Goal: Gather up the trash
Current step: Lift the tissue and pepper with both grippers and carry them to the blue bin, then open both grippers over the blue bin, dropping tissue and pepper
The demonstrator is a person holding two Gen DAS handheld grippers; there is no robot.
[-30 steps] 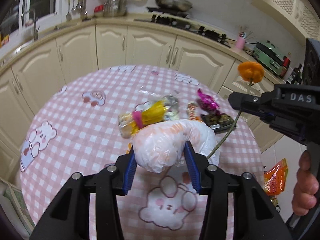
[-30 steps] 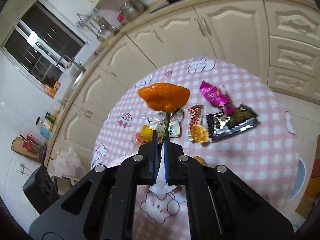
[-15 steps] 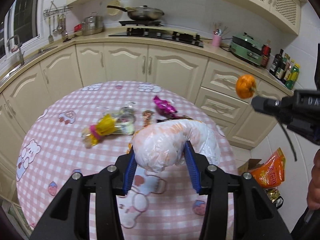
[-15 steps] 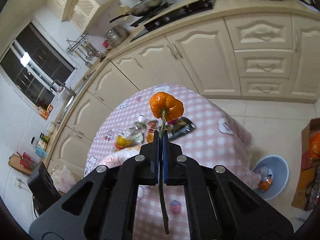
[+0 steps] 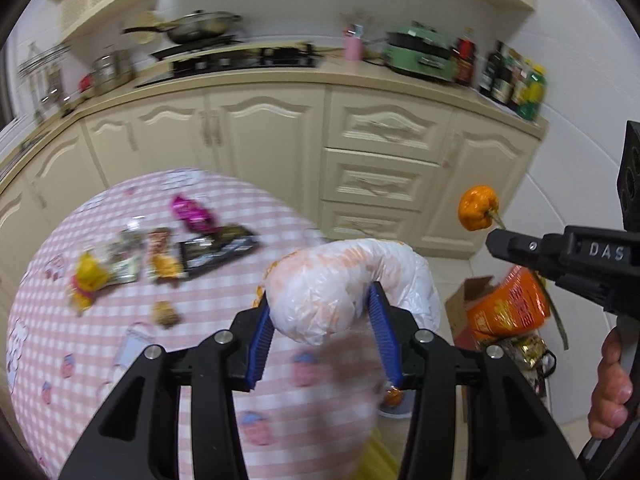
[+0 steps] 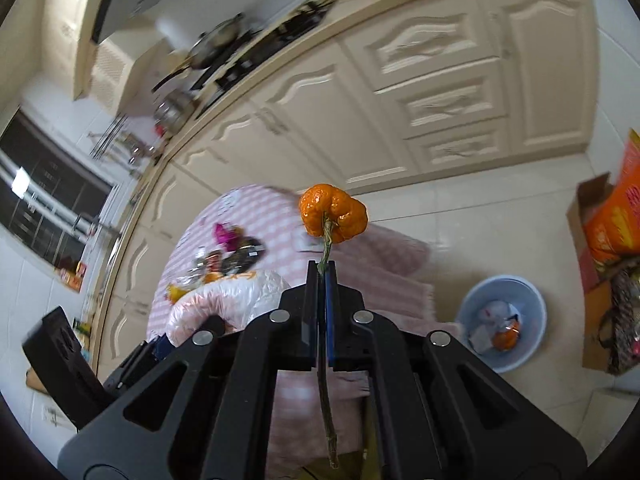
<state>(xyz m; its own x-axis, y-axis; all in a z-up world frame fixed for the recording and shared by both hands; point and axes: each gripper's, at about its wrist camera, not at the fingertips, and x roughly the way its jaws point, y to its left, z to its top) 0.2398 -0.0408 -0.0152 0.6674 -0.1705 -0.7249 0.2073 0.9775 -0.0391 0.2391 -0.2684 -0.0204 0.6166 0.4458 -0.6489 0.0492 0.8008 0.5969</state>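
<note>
Left tool [image 5: 320,316] clamped on a crumpled white plastic bag [image 5: 352,280], blue pads pressing its sides, held up above the edge of the round surface [image 5: 80,360] with the pink checked cloth. Right tool [image 6: 322,276] closed tight on the thin green stem [image 6: 326,400] of a small orange pumpkin-shaped fruit [image 6: 332,214], fruit standing above the fingertips, stem trailing down between the arms of the tool. Seen from the left wrist view, same fruit [image 5: 478,208] poised off to the right beyond the surface edge, with a hand [image 5: 610,392] gripping the right tool's handle. Left lying on the cloth: a pink wrapper [image 5: 190,210], a dark snack packet [image 5: 218,246], an orange-and-red wrapper [image 5: 162,256], a yellow wrapper [image 5: 90,280] and a small brownish scrap [image 5: 166,314], all blurred. On the tiled floor to the right, a light blue bin [image 6: 502,322] with some trash already in it, near a cardboard box [image 6: 600,240] holding an orange bag. Cream cabinets [image 5: 380,160] behind.
</note>
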